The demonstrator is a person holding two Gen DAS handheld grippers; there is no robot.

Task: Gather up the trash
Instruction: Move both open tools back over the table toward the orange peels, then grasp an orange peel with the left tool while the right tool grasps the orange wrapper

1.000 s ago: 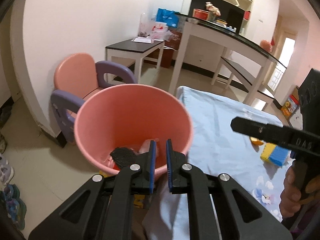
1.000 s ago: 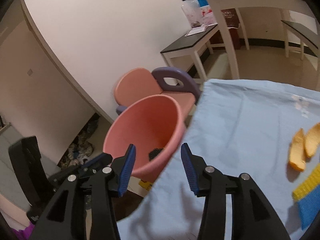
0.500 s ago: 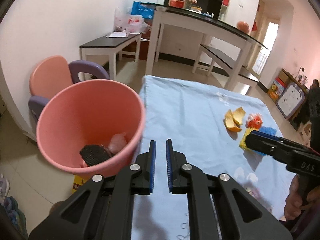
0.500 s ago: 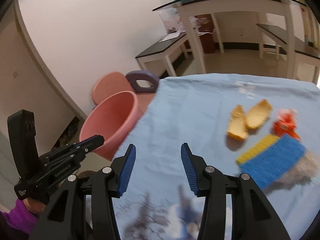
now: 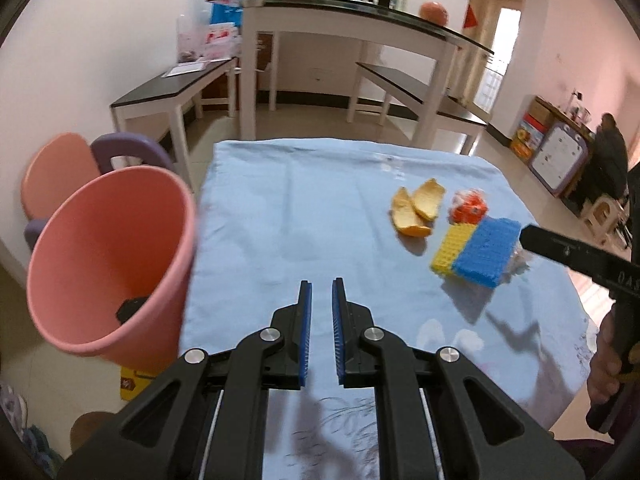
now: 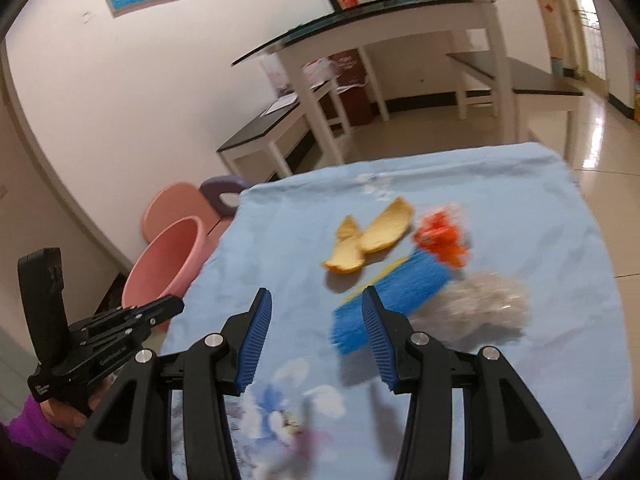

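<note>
A pink bin [image 5: 108,256] stands at the left edge of the blue-clothed table [image 5: 304,216], with dark trash inside; it also shows in the right wrist view [image 6: 168,264]. On the cloth lie orange peels [image 5: 418,208], an orange crumpled wrapper [image 5: 469,206], a blue and yellow sponge [image 5: 476,252] and a clear crumpled plastic [image 6: 476,308]. My left gripper [image 5: 320,300] is nearly shut and empty over the cloth. My right gripper [image 6: 316,320] is open and empty, just short of the sponge [image 6: 384,300] and peels [image 6: 368,236].
A pink and purple child's chair [image 5: 80,164] stands behind the bin. White benches and a glass-topped high table [image 5: 360,20] stand further back. A person sits at the far right [image 5: 608,160]. A yellow box [image 5: 134,378] lies on the floor under the bin.
Both grippers have swung right, away from the bin and over the table. The trash on the cloth has come closer to the right gripper. The left jaws stay nearly shut.
</note>
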